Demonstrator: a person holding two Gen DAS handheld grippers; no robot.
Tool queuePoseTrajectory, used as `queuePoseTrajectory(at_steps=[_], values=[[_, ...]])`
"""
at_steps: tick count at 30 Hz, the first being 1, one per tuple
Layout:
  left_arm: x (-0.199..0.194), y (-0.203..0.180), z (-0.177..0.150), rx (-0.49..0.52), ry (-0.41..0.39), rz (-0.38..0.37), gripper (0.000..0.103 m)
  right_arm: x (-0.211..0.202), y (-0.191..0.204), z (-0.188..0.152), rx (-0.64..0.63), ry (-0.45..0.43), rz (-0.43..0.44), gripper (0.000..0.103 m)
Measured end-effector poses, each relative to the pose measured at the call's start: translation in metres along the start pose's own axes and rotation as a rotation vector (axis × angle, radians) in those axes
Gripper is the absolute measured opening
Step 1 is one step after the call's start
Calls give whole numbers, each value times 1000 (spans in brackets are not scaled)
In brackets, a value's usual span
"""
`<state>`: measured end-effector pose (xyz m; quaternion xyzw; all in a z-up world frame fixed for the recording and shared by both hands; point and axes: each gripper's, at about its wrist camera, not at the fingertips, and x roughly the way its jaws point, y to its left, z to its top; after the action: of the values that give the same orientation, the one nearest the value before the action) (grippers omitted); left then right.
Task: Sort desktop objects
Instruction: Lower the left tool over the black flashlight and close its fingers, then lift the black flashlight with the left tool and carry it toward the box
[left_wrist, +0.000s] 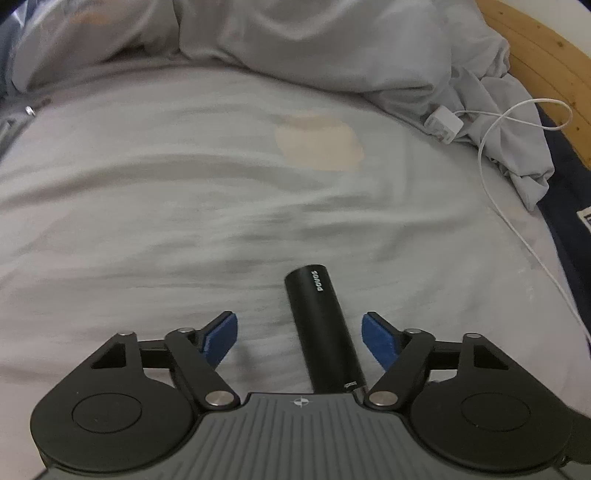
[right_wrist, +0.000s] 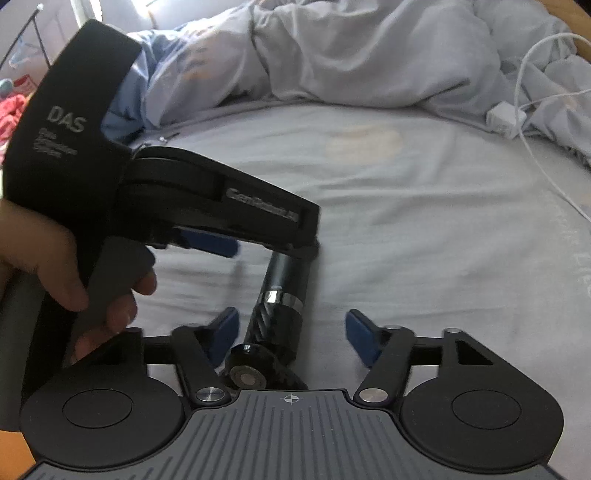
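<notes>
The black cylinder (left_wrist: 323, 330) lies flat on the bed sheet (left_wrist: 147, 221), in the near part of the bed. In the left wrist view it sits between the blue pads of the left tongs (left_wrist: 299, 338), nearer to the right pad, and touches neither of them. The left tongs are spread wide. The right tongs (right_wrist: 291, 334) are also spread wide; the end of the cylinder with a metal ring (right_wrist: 282, 297) and a twisted grip lies between their fingers, close to the left pad (right_wrist: 225, 332), and I cannot tell if it touches it. In the right wrist view the left tongs (right_wrist: 273, 243) come in from the left, held by a hand (right_wrist: 74, 266), and cover the far end of the cylinder.

The middle of the sheet is open, with a pale stain (left_wrist: 317, 142) on it. A crumpled duvet (left_wrist: 295, 44) closes the far side. On the right, a white charger (left_wrist: 443, 125) and its cable (left_wrist: 517, 229) lie along the edge, before a wooden bed frame (left_wrist: 546, 62).
</notes>
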<state>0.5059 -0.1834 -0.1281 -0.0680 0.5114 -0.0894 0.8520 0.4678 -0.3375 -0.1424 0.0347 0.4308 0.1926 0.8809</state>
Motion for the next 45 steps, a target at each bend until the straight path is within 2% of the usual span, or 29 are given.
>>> queuePoseTrajectory(at_steps=[1, 5, 8, 9, 11, 12, 22, 30, 36, 45], values=[[3, -1, 0, 8, 5, -1, 69, 1, 1, 0, -4, 2, -1, 61], [11, -1, 4, 26, 8, -3, 65, 5, 3, 2, -11, 17, 5, 58], [12, 3, 9, 4, 12, -25, 56, 9, 5, 3, -17, 29, 11, 53], [13, 3, 10, 2, 16, -29, 54, 10, 5, 3, -19, 32, 12, 47], [14, 3, 11, 5, 19, -36, 42, 12, 7, 4, -22, 40, 16, 41], [15, 2, 11, 9, 22, -40, 40, 13, 7, 4, -24, 44, 18, 41], [17, 9, 11, -13, 32, -78, 40, 15, 11, 5, -20, 77, 35, 40], [8, 10, 8, -34, 37, -111, 39, -4, 14, -2, -7, 63, 57, 39], [-17, 8, 3, -30, 12, -144, 38, -19, 15, -5, 2, 20, 71, 39], [-78, -2, -5, -24, -45, -187, 36, -73, 36, -3, 0, -41, 77, 37]])
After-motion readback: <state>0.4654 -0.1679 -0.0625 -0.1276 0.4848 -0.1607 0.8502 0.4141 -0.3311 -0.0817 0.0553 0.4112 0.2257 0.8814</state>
